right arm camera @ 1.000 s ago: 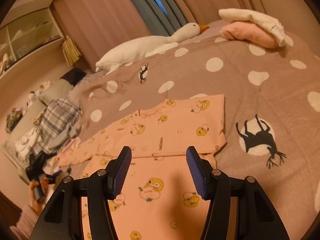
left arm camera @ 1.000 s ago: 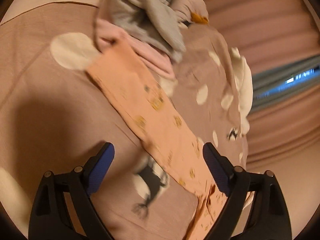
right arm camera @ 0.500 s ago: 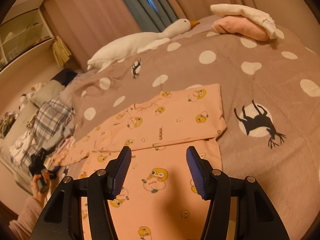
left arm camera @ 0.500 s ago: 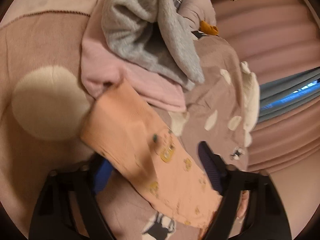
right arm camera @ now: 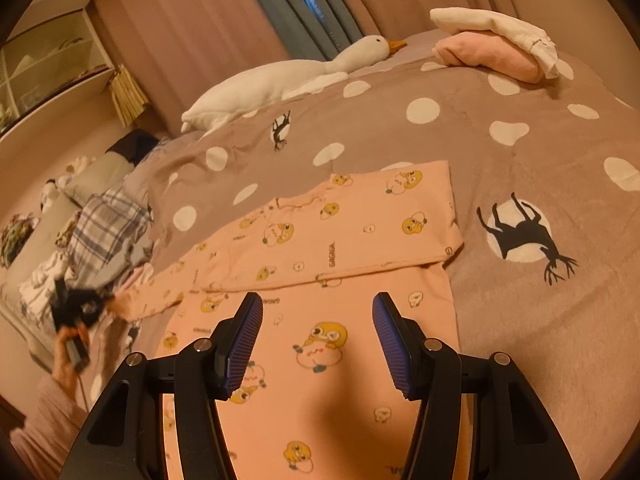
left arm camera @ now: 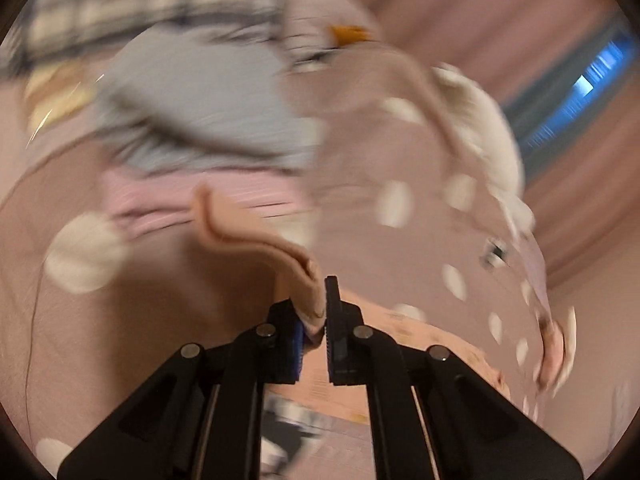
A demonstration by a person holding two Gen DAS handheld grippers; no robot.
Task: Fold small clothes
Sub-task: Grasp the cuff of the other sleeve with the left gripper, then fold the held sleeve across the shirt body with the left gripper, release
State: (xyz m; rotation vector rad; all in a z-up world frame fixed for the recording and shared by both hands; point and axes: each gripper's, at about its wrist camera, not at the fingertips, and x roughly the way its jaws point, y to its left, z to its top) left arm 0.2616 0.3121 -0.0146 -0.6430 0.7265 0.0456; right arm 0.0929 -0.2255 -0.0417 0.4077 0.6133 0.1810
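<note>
A peach child's top with yellow cartoon prints (right arm camera: 340, 240) lies flat on the spotted bedcover (right arm camera: 520, 184), one side folded over the body. Its long sleeve runs left to the cuff (left arm camera: 256, 240). My left gripper (left arm camera: 318, 312) is shut on that sleeve's cuff end; the view is blurred. It also shows far left in the right wrist view (right arm camera: 80, 304), at the sleeve's tip. My right gripper (right arm camera: 318, 344) is open and empty, hovering over the lower body of the top.
A pile of unfolded clothes, grey, pink and plaid (left arm camera: 192, 112), lies just beyond the cuff. A white goose plush (right arm camera: 280, 80) lies at the far edge of the bed. Folded pink and white clothes (right arm camera: 496, 44) are stacked at the back right.
My left gripper has moved onto the sleeve's cuff and closed on it. My right gripper has stayed open over the top, nearly still.
</note>
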